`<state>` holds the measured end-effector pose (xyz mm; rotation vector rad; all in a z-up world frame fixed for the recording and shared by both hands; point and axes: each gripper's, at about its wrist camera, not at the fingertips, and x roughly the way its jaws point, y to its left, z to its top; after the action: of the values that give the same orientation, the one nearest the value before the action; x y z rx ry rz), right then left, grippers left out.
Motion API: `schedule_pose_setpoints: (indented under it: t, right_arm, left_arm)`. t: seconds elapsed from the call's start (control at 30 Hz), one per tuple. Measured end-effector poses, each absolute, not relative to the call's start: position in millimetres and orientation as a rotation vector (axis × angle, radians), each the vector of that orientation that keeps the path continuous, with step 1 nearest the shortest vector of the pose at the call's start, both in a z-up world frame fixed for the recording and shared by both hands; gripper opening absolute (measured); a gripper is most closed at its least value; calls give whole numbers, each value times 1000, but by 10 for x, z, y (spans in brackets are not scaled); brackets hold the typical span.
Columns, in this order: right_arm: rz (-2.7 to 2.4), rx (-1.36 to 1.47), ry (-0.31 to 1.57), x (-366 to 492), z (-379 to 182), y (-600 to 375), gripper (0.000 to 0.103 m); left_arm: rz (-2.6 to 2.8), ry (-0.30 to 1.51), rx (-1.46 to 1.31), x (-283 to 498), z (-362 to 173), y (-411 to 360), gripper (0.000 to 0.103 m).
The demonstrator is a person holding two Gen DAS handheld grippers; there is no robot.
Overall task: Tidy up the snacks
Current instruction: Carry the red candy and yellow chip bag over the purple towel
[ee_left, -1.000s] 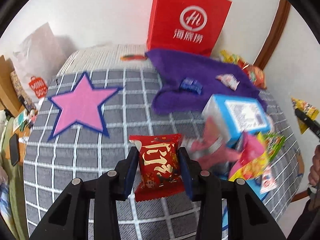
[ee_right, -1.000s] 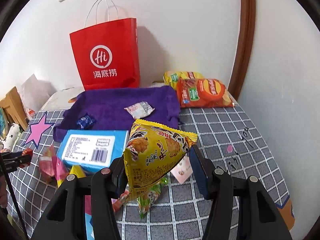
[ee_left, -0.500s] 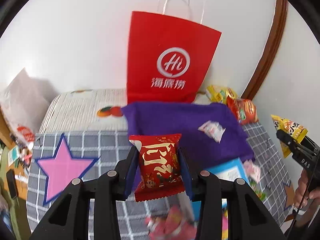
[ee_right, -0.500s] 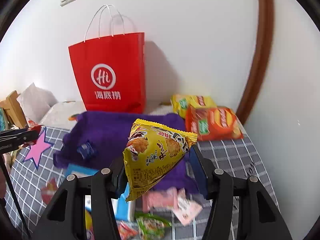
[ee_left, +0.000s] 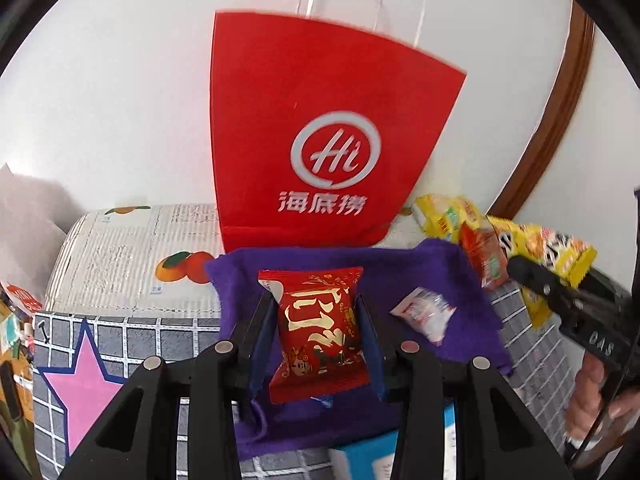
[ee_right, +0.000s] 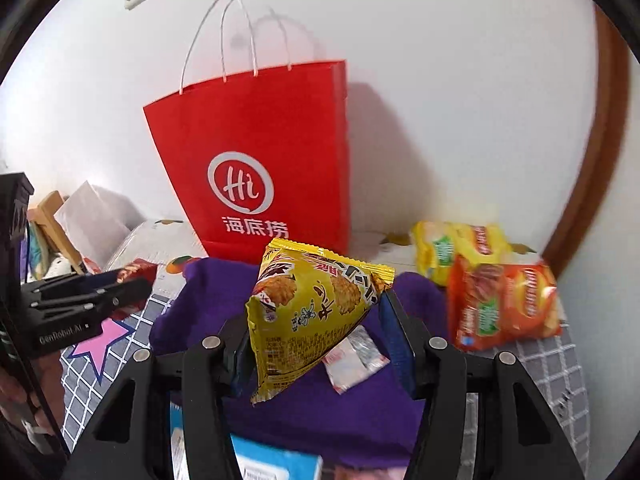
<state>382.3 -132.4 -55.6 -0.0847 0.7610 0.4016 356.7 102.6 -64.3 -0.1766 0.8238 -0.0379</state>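
Snacks are travelling toward the red paper bag point(ee_left: 320, 128): left hand-held gripper point(ee_left: 318, 334) is clamping a red packet point(ee_left: 318, 330), right hand-held gripper point(ee_right: 316, 336) a yellow packet point(ee_right: 308, 308), both now over the purple cloth point(ee_left: 460, 280), closer than before.

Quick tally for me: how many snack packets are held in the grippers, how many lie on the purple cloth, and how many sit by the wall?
Held in grippers: 2, the red foil packet in the left gripper and the yellow triangular packet in the right gripper
On the purple cloth: 1, a small white wrapper
By the wall: 2, a yellow chip bag and an orange chip bag
Total: 5
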Motion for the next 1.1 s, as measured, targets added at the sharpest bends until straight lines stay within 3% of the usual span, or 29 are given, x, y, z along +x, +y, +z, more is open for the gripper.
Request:
schedule_pose_setpoints:
  t: [0.4,1.1]
  right_arm:
    - [417,-93,956,4228,-1180,-1414,55]
    - [309,-241,1185,4362,-1708,-1543,55]
  left_arm:
    - [32,935,-183,3787,-1017,1184,38]
    - [48,928,-179,3755,-949,1200,38]
